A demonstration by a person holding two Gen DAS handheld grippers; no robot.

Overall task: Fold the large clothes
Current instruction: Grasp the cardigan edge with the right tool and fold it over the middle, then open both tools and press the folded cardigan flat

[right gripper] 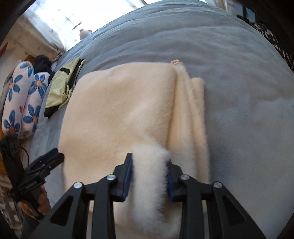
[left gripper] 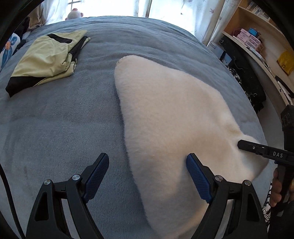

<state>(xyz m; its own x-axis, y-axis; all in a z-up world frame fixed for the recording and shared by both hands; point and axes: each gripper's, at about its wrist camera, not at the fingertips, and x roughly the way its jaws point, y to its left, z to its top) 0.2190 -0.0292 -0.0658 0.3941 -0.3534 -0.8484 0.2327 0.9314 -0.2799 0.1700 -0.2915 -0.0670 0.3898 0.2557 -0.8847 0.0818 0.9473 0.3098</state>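
On the bed's soft blue-grey fleece cover (left gripper: 64, 119), a folded pale-green garment with black trim (left gripper: 46, 57), smooth and thin, lies at about ten o'clock in the left wrist view. Beyond it, at the bed's far edge, sits a small white plush toy (left gripper: 74, 13). The left hand-held gripper (left gripper: 147, 172) stands wide open with nothing between its ribbed blue pads (left gripper: 97, 174), one finger over the cover, the other over the garment's near edge. The large cream-white fluffy fleece garment (left gripper: 165, 110), thick and plush, lies mid-bed, folded into a rounded slab with long ridged folds along its right side. The right hand-held gripper (right gripper: 149, 176) is clamped on a furry roll of that garment's near edge. At two o'clock, wooden shelves (left gripper: 257, 27) hold small pink boxes (left gripper: 248, 36).
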